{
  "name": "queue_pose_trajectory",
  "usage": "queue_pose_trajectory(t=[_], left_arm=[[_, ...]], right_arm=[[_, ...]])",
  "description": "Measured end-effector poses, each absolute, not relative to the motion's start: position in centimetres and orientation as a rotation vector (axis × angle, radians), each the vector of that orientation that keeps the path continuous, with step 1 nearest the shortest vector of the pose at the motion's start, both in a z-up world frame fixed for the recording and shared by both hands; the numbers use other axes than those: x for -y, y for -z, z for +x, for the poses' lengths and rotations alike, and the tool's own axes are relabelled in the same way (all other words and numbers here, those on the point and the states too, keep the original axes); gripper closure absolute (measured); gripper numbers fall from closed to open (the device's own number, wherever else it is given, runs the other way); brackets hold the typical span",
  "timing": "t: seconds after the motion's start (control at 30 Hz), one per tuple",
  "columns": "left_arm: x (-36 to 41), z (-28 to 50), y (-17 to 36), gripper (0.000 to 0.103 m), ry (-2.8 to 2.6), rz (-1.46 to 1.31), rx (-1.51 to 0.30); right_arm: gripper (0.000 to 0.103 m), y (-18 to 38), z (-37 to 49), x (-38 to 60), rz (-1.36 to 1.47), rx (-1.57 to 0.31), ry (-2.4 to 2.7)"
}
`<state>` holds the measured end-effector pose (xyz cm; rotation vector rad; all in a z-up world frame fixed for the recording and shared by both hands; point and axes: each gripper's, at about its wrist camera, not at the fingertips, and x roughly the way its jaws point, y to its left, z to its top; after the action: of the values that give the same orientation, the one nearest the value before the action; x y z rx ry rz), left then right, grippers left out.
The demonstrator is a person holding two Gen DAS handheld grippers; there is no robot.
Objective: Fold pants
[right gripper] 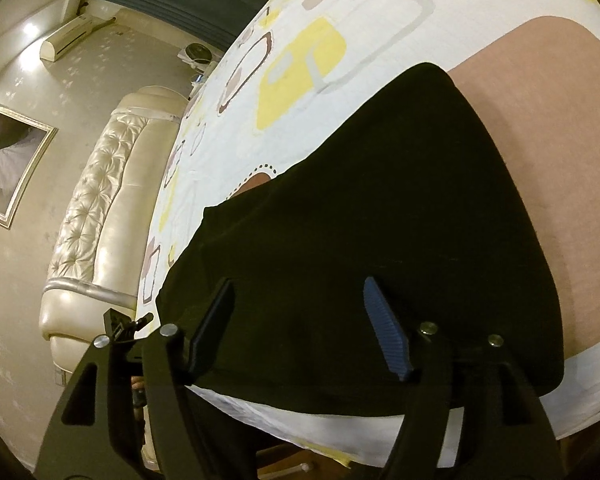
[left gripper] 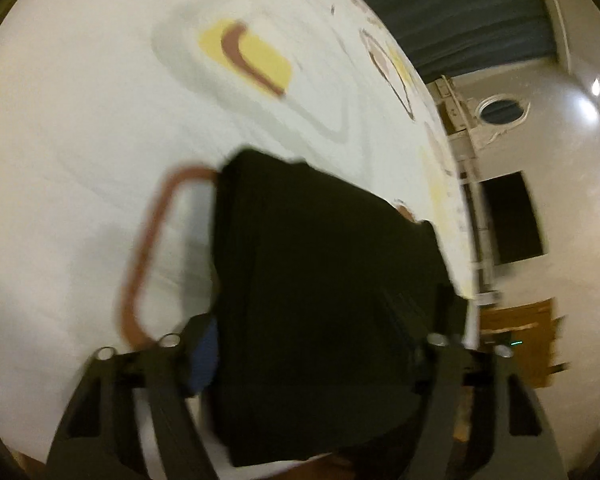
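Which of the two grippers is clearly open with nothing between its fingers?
The right gripper: its fingers stand wide apart above the black pants. The left gripper has the pants bunched between its fingers.

- Left wrist view: the camera sits behind the left claw [left gripper: 312, 344], looks forward along its fingers and down onto the bed [left gripper: 80, 120], very close to the black pants [left gripper: 320, 280]. The frame is motion-blurred. The room wall [left gripper: 580, 200] fills its right edge.
- Right wrist view: the camera sits behind the right claw [right gripper: 300, 328], faces forward and down, close above the pants [right gripper: 380, 220]. The headboard [right gripper: 112, 200] and a framed picture [right gripper: 8, 160] lie at its left.
- Shared: both views take in the pants and the patterned bed sheet [right gripper: 300, 60].
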<state>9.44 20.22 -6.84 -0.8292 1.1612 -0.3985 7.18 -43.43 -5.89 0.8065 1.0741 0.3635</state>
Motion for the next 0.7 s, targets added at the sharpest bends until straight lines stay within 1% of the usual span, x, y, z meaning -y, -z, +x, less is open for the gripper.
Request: queue_pose_trajectory(t=[0.1,0.13,0.17,0.2,0.27,0.43,0.63,0.7], left_arm=[[-19.7,9.8,7.2,0.036,0.422,-0.887,-1.154],[-19.7,10.0,7.4,0.042,0.435,-0.921,-1.151],[-19.5,10.3,7.8,0.063,0.446,-0.958,-1.162],[-19.3,10.3,8.1,0.073,0.442,-0.969,-1.178],[-19.1,10.5,8.6,0.078,0.427,-0.974,-1.190],[-18.5,10.2,6.9,0.084,0.400,-0.897,-1.175],[-17.0,10.2,2.5,0.085,0.402,-0.837,-1.127],[-16.6,10.3,1.0,0.085,0.411,-0.807,-1.114]], right_arm=[[0.033,5.8,7.1,43.3,0.800,-1.069,-0.365],[0.032,5.8,7.1,43.3,0.799,-1.067,-0.366],[0.031,5.7,7.1,43.2,0.796,-1.064,-0.365],[0.030,5.6,7.2,43.2,0.793,-1.063,-0.364],[0.028,5.6,7.2,42.9,0.787,-1.061,-0.363],[0.027,5.4,7.2,42.8,0.764,-1.051,-0.362],[0.027,4.6,6.9,43.1,0.777,-1.019,-0.352],[0.025,4.2,6.8,43.4,0.797,-1.001,-0.346]])
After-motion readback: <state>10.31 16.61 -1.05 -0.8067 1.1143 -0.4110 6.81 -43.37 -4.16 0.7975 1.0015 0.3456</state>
